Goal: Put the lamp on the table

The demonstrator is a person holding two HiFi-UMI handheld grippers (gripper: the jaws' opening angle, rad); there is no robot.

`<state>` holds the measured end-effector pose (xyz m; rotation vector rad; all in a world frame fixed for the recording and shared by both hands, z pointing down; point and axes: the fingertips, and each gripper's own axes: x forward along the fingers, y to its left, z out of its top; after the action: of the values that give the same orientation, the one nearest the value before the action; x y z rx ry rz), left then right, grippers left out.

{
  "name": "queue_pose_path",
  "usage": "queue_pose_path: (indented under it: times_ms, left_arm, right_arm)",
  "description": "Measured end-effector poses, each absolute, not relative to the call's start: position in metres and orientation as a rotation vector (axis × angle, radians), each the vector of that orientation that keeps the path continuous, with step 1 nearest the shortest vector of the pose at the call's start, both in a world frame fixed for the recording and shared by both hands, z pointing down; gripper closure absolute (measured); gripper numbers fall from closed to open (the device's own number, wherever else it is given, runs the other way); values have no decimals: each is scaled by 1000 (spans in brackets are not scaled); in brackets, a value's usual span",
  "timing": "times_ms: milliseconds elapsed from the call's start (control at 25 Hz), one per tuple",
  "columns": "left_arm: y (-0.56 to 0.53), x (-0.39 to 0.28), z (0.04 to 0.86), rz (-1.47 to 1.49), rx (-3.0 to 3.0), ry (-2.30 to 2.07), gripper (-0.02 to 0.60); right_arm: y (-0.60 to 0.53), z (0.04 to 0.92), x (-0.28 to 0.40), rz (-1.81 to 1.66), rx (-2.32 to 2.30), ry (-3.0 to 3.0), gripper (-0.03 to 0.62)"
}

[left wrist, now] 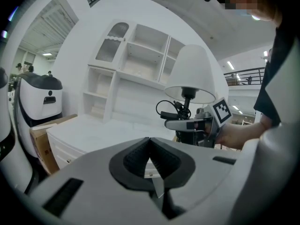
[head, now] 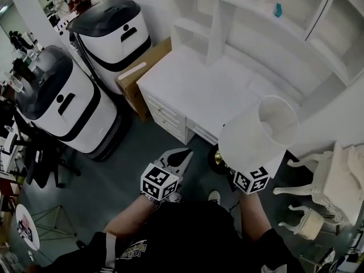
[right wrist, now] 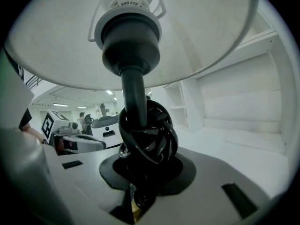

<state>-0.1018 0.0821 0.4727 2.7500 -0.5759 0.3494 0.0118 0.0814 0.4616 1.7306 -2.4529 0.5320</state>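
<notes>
Lamp point(head: 259, 132) is clamped by its stem in right hand-held gripper point(right wrist: 143, 168), near white worktop point(head: 193, 90); left hand-held gripper point(left wrist: 150, 146) has jaws together, empty

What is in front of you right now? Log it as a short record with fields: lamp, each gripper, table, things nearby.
lamp: white shade, dark stem wound with a black cord; carried above the floor, not yet on the table
right gripper: shut on the lamp's stem, under the shade
left gripper: jaws together, nothing in them, beside the lamp
table: white, with drawers, just ahead of both grippers
nearby: cardboard box against the table's left end; white chair at the right
</notes>
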Motion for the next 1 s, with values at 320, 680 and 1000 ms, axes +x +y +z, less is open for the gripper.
queue_pose_path:
  times_ms: [320,680,1000]
  left_arm:
    - [74,-132,471,341,2757,-537,574]
    - [73,-153,475,333,2745,-553,574]
    - [72,-167,477,313,2732,-582,574]
  right_arm:
    - [74,456,-14,536,1779,-2433,501]
    - [66,456,-32,534,1759,-2435,500]
    - [53,459,-38,538,1725,-2452,501]
